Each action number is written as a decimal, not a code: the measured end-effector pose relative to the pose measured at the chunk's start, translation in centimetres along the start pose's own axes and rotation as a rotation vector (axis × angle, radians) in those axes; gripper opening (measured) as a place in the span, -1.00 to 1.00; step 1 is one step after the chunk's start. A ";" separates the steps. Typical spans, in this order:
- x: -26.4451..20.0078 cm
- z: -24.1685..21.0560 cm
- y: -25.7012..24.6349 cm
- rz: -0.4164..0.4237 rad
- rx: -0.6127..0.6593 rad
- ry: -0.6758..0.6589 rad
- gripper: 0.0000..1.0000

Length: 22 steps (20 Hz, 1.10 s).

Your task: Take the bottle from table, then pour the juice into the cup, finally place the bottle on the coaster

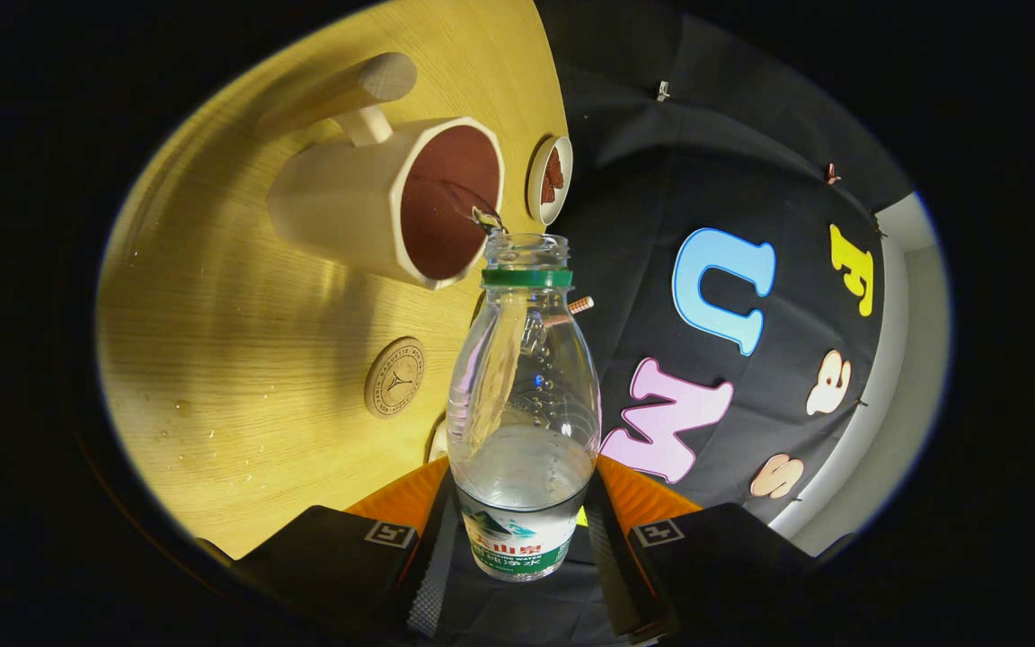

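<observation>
Clear bottle (522, 395) w/ green ring; cream cup (365, 207), brown inside; tan wood-grain table (239, 359).

The bottle (522, 395), clamped between the two fingers (432, 575) of the gripper (522, 575), carries a white-and-green label (517, 542) at its base with a mountain picture. On the green band small white capitals seem to read "DRINKING WATER", and above them run red characters too cropped and curved to make out. The round wooden coaster (394, 376), lying on the tabletop (239, 359) near its edge beside the bottle, bears a ring of embossed lettering around a central emblem, too small to read. Each finger block carries a square black-and-white marker (389, 534), a coded pattern without words.
</observation>
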<state>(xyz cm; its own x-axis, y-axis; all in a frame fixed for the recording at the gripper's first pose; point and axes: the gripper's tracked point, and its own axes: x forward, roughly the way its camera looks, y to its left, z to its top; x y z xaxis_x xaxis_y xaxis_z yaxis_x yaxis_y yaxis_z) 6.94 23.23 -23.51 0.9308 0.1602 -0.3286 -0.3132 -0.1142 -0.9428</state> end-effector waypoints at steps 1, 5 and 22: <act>-0.1 0.0 -0.1 0.000 -0.005 0.000 0.44; 0.3 -0.1 -0.5 -0.010 -0.036 -0.012 0.45; 0.7 -0.4 -1.7 -0.031 -0.146 -0.045 0.44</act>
<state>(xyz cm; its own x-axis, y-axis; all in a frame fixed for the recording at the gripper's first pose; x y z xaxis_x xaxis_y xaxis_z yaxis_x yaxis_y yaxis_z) 8.20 23.18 -22.13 0.9293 0.2093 -0.3044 -0.2502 -0.2494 -0.9355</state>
